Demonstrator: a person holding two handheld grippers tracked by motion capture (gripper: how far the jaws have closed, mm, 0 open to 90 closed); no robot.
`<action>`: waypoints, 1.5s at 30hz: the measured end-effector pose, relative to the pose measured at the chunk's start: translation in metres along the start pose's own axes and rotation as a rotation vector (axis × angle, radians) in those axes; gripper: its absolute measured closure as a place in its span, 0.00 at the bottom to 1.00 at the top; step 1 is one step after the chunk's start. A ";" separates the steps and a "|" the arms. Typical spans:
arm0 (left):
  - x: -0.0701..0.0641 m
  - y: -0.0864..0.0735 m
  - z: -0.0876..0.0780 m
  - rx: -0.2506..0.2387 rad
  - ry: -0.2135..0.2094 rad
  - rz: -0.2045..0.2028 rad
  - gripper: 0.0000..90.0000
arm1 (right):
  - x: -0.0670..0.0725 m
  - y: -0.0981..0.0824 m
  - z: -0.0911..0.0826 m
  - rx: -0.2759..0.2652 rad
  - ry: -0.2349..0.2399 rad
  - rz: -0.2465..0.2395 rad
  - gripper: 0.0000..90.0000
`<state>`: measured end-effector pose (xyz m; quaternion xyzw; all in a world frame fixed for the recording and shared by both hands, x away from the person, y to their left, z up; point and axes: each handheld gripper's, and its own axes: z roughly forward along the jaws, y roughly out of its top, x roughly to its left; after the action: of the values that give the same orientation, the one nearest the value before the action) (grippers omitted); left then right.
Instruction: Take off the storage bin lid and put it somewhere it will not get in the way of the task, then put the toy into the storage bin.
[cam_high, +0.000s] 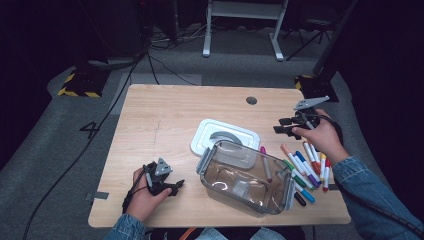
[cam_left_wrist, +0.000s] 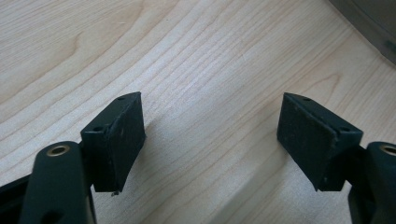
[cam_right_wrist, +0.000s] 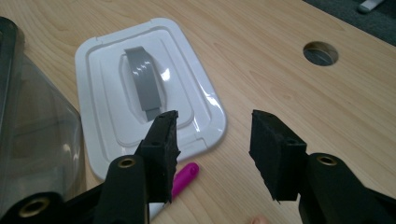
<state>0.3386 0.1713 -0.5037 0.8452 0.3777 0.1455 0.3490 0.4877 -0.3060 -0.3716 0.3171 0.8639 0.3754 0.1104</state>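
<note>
A clear plastic container (cam_high: 246, 178) stands open and empty at the near middle of the wooden tabletop (cam_high: 160, 120), its white lid (cam_high: 225, 136) lying flat just beyond it, the container's far edge overlapping the lid. To the right of the container, a loose heap of coloured markers (cam_high: 307, 167) lies on the wood, none yet inside; one pink-capped marker (cam_high: 265, 162) rests against the container's right wall. The job of filling the container looks barely begun: the lid is off, but every marker seems left to move, and the lid left to go back on.

The right gripper (cam_high: 284, 125) hangs over the far right of the tabletop, above the heap, its fingers (cam_right_wrist: 161, 144) apart and holding nothing; its own view looks across to the lid (cam_right_wrist: 144, 88) and a magenta marker tip (cam_right_wrist: 184, 177). The left gripper (cam_high: 176, 186) sits low at the near left, well apart from the container, its fingers (cam_left_wrist: 116, 140) also parted over bare wood.
</note>
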 end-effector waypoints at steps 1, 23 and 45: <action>0.000 0.000 0.000 -0.001 -0.001 0.000 0.26 | -0.001 -0.002 -0.002 -0.002 -0.006 0.006 0.58; 0.000 0.003 0.003 0.002 0.000 -0.009 0.23 | -0.037 -0.076 -0.053 0.000 -0.201 0.183 0.57; 0.000 0.003 0.004 0.000 -0.002 -0.012 0.23 | -0.065 -0.149 -0.047 0.116 -0.306 0.328 0.66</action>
<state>0.3422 0.1684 -0.5042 0.8431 0.3825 0.1425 0.3500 0.4483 -0.4513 -0.4491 0.5124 0.7940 0.2858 0.1591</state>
